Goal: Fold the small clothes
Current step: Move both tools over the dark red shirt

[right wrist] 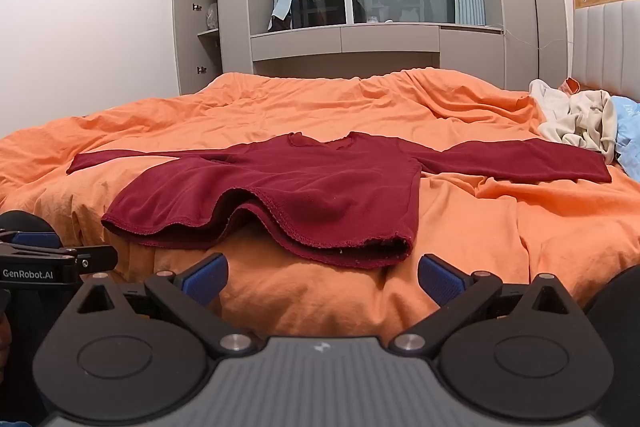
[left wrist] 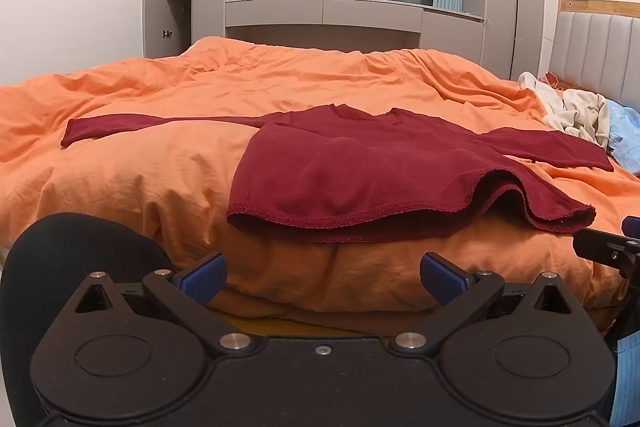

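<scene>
left gripper (left wrist: 323,277): nearest the lens; jaws spread wide, nothing between them; short of the bed edge, aimed at the hem's left half
right gripper (right wrist: 323,277): same posture; jaws wide and empty; its tip also shows at the right edge of the left wrist view, so the two sit side by side
red top (left wrist: 360,171): long-sleeved, laid out on the orange duvet (left wrist: 160,187); hem toward the cameras, neckline far side; both sleeves stretched out sideways; no fold made yet
hem (right wrist: 280,227): not flat; a ripple lifts the front layer mid-span, near corners overhang the duvet's rounded edge
pile (right wrist: 576,123): pale and blue clothes by the headboard, right sleeve end just beside it; likely waiting their turn
step: pre-grasp, judging by empty jaws and an unfolded garment
next move: probably pinch a sleeve or side edge and carry it across the body; needs the jaws to catch both layers; smoothing the ripple first would help
</scene>
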